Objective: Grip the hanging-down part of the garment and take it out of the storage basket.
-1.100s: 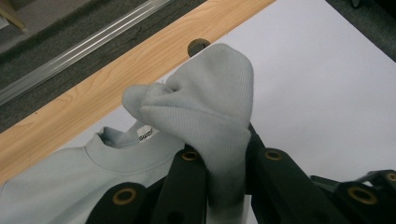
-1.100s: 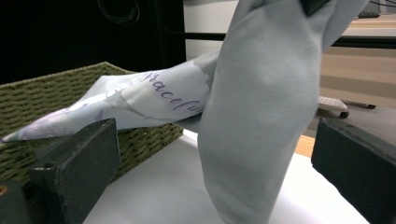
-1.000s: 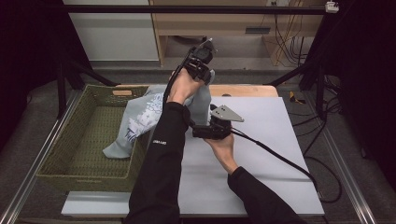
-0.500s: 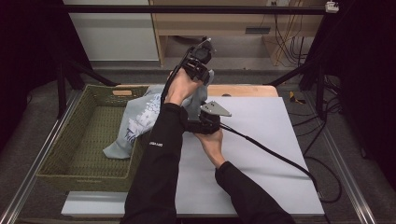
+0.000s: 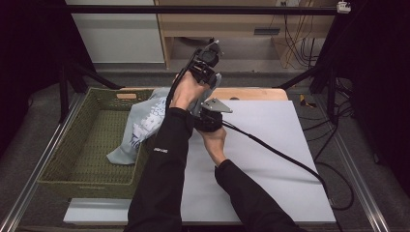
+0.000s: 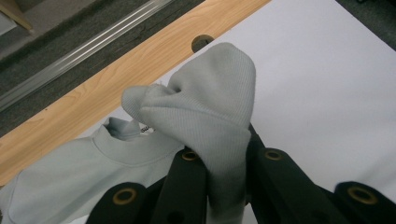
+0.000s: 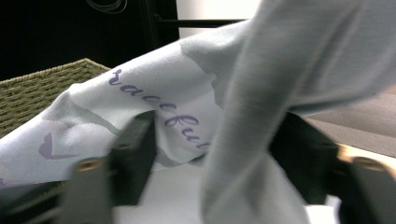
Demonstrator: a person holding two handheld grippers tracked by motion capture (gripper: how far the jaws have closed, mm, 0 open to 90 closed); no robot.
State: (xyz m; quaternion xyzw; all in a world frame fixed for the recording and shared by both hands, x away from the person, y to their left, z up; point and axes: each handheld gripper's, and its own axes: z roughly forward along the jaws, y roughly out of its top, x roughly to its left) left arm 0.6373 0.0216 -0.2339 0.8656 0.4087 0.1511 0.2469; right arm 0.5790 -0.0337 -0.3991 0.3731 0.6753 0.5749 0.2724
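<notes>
At the far edge of the white table [image 5: 270, 145], the left gripper [image 5: 205, 63] is held up high, and its jaws are squeezed tight on a fold of a light grey shirt [image 5: 145, 121]. In the left gripper view, the ribbed grey cloth [image 6: 210, 107] pokes up between the two black jaws, with the shirt's collar lying on the table below it, next to the wooden strip [image 6: 116, 79] at the table's far side.

The shirt hangs down from that gripper and runs to the left, over the edge of the green woven basket [image 5: 72, 150]. Part of it lies inside the basket, and part rests on the table.

The right gripper [image 5: 205, 118] sits lower, just near the left one, close to the middle of the table's far half. Its jaws have just been closing and now stand about half apart. In the right gripper view, shirt cloth with purple writing [image 7: 182, 121] hangs between the two jaws, but the picture is blurry, so I cannot tell whether the pads press on it yet.
</notes>
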